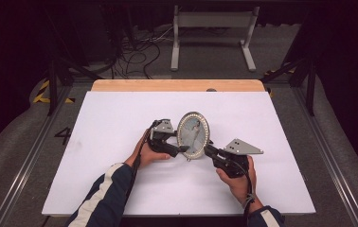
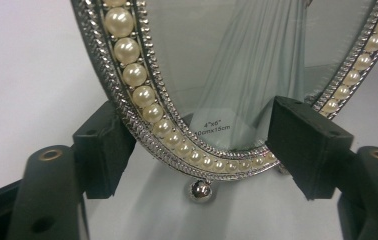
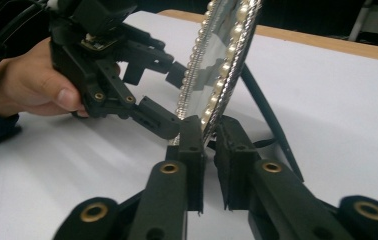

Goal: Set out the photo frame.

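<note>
Oval pearl frame stood upright at counter centre. Right claw clamped on its rim at 5 o'clock; left claw wide, straddling bottom edge unpinched. Left release seemingly done; right release remains.

Looks like a lab or recording studio, not a home. White sheet laid over a wooden tabletop, lit against dark surroundings. At 12 o'clock, a white metal stand on grey carpet, loose cables tangled at 11. Black frame struts at 9 and 3, yellow-black hazard tape and a painted 4 on the floor.
</note>
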`<state>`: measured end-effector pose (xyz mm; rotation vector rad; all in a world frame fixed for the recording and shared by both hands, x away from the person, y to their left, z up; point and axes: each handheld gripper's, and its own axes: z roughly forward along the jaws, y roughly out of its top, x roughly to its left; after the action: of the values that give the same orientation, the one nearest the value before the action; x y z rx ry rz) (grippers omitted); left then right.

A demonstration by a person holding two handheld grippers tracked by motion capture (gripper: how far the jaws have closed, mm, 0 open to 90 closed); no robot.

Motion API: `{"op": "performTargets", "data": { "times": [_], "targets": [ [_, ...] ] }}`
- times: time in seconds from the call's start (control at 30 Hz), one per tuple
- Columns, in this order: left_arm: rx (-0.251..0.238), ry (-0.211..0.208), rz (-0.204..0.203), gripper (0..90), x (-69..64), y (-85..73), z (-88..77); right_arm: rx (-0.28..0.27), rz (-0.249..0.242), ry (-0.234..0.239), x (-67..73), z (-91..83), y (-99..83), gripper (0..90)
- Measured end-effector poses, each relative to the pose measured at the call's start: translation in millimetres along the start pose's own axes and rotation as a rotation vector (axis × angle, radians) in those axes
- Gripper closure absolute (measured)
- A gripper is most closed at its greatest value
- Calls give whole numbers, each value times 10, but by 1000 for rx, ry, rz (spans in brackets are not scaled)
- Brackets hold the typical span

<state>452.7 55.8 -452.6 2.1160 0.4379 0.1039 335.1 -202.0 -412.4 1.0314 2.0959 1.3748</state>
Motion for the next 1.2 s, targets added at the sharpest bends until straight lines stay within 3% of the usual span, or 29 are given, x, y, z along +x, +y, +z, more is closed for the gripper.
{"op": "performTargets", "data": {
  "times": [0.2,0.33,0.4,0.6,0.87,0.93,1.1,1.2],
  "targets": [
    [6,9,-9,364,7,-13,-26,-2,7,4,-16,21,10,831],
    [27,39,2,428,-2,-19,-60,-3,9,-19,-35,45,37,830],
    [39,50,6,448,-10,-21,-75,-7,31,-9,-65,55,33,830],
    [53,72,23,462,-41,-41,-111,-1,30,-13,-92,81,47,826],
    [51,61,39,460,-66,-107,-203,5,33,-25,-121,119,53,820],
    [41,51,42,446,-37,-108,-228,3,39,-24,-110,130,60,822],
    [10,72,22,384,-9,-44,-273,2,34,-31,-96,133,63,821],
    [-33,97,11,361,-8,30,-303,0,34,-40,-86,128,62,821]
  ]
}}
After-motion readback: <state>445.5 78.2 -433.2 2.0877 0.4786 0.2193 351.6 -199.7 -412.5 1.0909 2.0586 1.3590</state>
